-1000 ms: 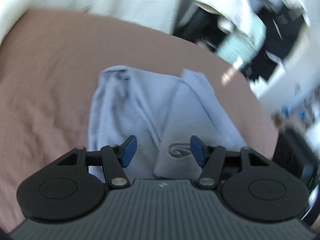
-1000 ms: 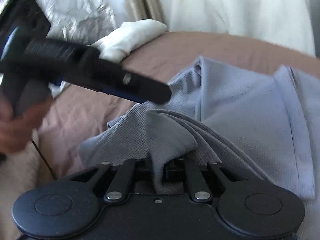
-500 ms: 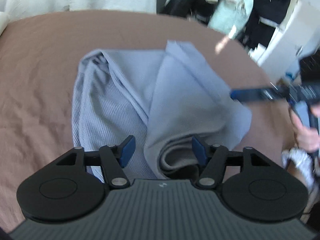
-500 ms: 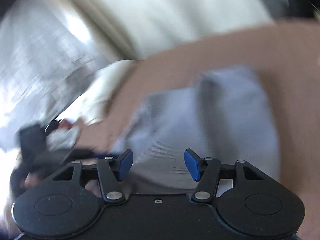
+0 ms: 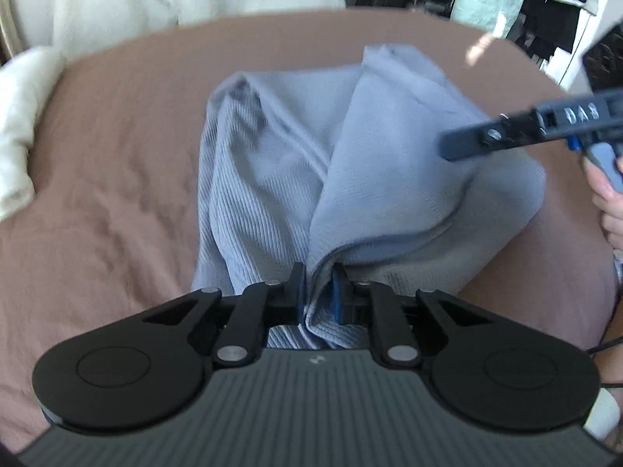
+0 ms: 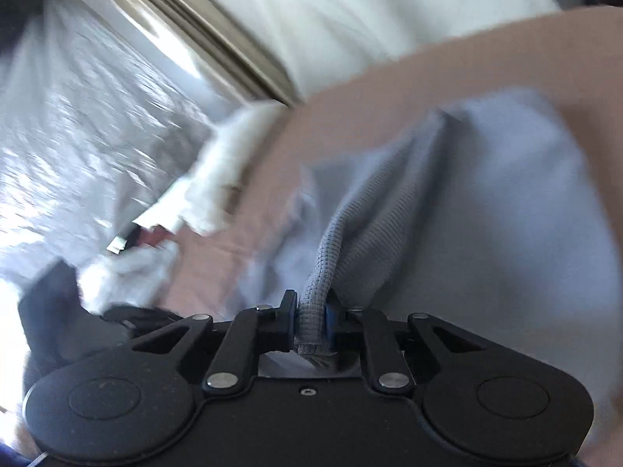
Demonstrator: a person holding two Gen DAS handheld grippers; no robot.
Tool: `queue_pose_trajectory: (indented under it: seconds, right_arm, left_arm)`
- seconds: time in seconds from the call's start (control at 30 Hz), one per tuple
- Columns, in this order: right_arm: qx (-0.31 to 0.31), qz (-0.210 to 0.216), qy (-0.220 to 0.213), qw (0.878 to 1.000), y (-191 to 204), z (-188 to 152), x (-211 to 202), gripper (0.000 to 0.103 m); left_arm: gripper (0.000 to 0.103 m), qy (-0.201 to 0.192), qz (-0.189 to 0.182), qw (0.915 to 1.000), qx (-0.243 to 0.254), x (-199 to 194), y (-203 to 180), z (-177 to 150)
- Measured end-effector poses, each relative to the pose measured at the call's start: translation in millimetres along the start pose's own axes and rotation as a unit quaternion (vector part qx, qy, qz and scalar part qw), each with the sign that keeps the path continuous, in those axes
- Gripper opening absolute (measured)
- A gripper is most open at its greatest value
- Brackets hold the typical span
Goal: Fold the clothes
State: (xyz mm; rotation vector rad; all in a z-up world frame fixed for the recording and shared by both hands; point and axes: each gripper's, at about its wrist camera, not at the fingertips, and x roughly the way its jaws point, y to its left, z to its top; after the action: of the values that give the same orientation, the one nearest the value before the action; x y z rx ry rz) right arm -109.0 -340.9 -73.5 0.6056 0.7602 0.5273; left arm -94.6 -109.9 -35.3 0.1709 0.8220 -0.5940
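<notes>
In the left wrist view the pale blue-grey ribbed knit garment [image 5: 311, 163] lies in the centre of the frame on the brown bedsheet [image 5: 117, 163], its long axis running from the bottom centre up toward the upper middle, so nearly all of the cloth lies ahead of the left gripper [image 5: 317, 295], whose blue pads are drawn in tight on a folded edge at the bottom centre. In the blurred right wrist view the right gripper [image 6: 311, 317] is likewise pinched on a rolled hem at the lower centre, the cloth stretching to the upper right; each claw has its own near edge, so the next fold probably carries both edges forward along that axis
</notes>
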Motion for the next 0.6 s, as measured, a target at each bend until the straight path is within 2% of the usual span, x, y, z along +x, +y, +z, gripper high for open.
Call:
queue_pose_trajectory:
  seconds: [0.07,0.1,0.17,0.2,0.33,0.37,0.43,0.47,0.5,0.6]
  right_arm:
    - [0.010,0.018,-0.003,1.000,9.8,19.8,18.6,0.019]
    - [-0.001,0.014,-0.001,1.000,16.3,28.5,31.1,0.021]
    - [-0.021,0.003,0.003,1.000,29.2,44.5,54.9,0.022]
    - [-0.031,-0.006,0.006,0.999,35.4,50.1,64.7,0.026]
    - [-0.045,-0.016,0.001,0.999,49.5,63.5,62.2,0.038]
    - [-0.035,-0.014,-0.005,0.999,46.5,62.8,50.9,0.047]
    - [-0.019,-0.017,-0.013,1.000,35.3,57.9,23.0,0.053]
    - [-0.018,-0.028,-0.013,0.999,28.7,55.6,4.3,0.054]
    - [-0.020,-0.045,-0.011,0.999,22.6,53.3,-10.8,0.054]
    - [-0.030,-0.137,0.001,0.990,2.4,45.8,-58.9,0.055]
  left_arm:
    - [0.016,-0.066,0.003,0.9978,-0.007,-17.9,2.0,5.6]
    - [0.021,-0.091,0.003,0.9957,-0.015,-24.5,4.9,7.5]
    - [0.031,-0.121,-0.010,0.9921,-0.028,-29.5,12.1,9.2]
    - [0.036,-0.123,-0.020,0.9916,-0.035,-26.7,15.2,9.4]
    - [0.041,-0.081,-0.043,0.9947,-0.044,0.0,19.9,13.6]
    - [0.042,-0.073,-0.044,0.9954,-0.043,7.9,19.9,15.9]
    - [0.047,-0.061,-0.055,0.9958,-0.042,28.0,20.2,22.7]
    - [0.056,-0.052,-0.066,0.9956,-0.042,37.5,20.4,26.8]
    - [0.058,-0.042,-0.071,0.9955,-0.048,44.6,22.0,29.3]
    - [0.059,-0.006,-0.081,0.9917,-0.099,60.4,35.1,30.1]
